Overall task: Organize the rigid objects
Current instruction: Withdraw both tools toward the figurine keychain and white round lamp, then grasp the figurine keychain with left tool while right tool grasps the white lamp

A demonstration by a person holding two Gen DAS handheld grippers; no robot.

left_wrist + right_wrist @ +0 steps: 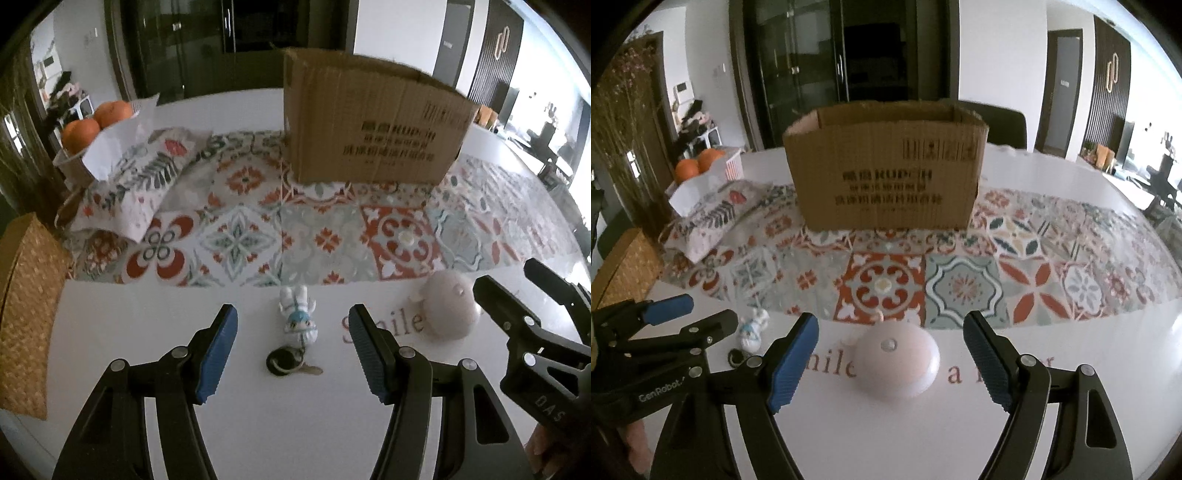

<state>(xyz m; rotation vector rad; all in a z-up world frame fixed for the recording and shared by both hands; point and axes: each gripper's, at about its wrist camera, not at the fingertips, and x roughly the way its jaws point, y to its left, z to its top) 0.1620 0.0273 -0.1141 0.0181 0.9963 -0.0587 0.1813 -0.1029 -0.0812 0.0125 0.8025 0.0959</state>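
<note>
Both claws wide open, empty. Left claw (293, 356) straddling figurine keychain (298, 319) on worktop (147, 332); right claw (890, 354) around pink dome (897, 363). Cardboard box (886, 184) at 12 o'clock. Risk: dome slipping from pads, key ring snagging.

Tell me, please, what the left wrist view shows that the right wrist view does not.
Only the left wrist view shows the key beside the black fob on the figurine keychain.

Only the right wrist view shows the open top of the cardboard box and the dark chair back behind it.

Both show the box, the pink dome, the oranges, the patterned runner, and both hand-held grippers, left and right, open.
</note>
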